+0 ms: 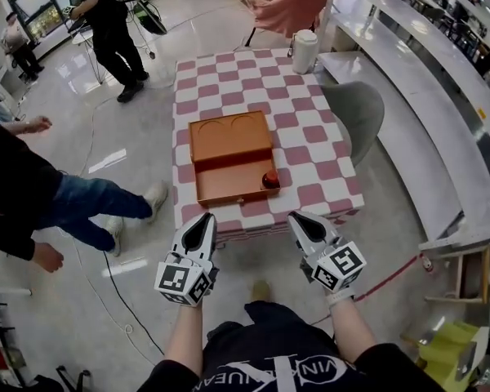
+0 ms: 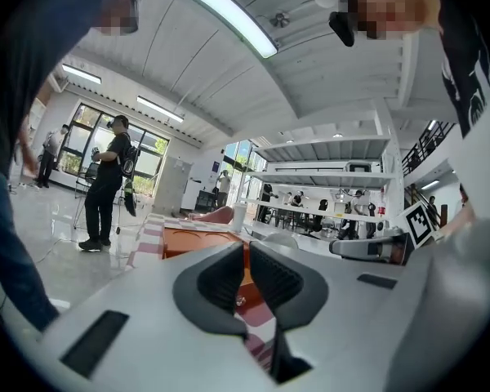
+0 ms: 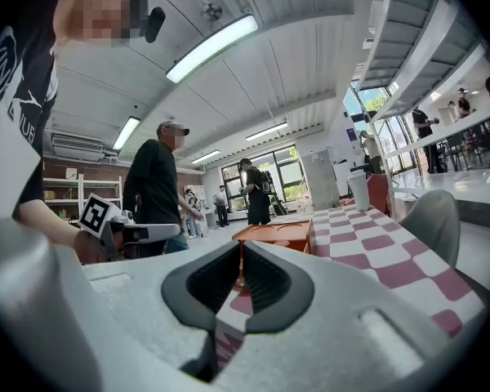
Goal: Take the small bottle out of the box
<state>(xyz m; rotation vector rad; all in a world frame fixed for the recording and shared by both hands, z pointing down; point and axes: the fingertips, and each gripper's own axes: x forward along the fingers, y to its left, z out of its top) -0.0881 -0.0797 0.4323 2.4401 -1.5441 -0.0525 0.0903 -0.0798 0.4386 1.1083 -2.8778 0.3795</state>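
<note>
Standing just short of the table, I have not begun the grab yet; this is the approach step. Both my left tongs and my right tongs are closed with nothing between them, held near the table's front edge and pointing roughly level toward it.

The box lies open on the checked cloth, its lid folded flat beyond it. The small bottle, with its red top, sits at the right end of the box's tray, against the right wall.

My right tongs are nearer to it, so I judge the next move is to open them, bring them in over the front wall, close on the bottle and lift it straight up.

Room is good: the cloth right of the box is bare, a white cup stands well away at the far end, and a grey chair sits beside the table's right edge. A bystander's legs are on the left, clear of my path.
</note>
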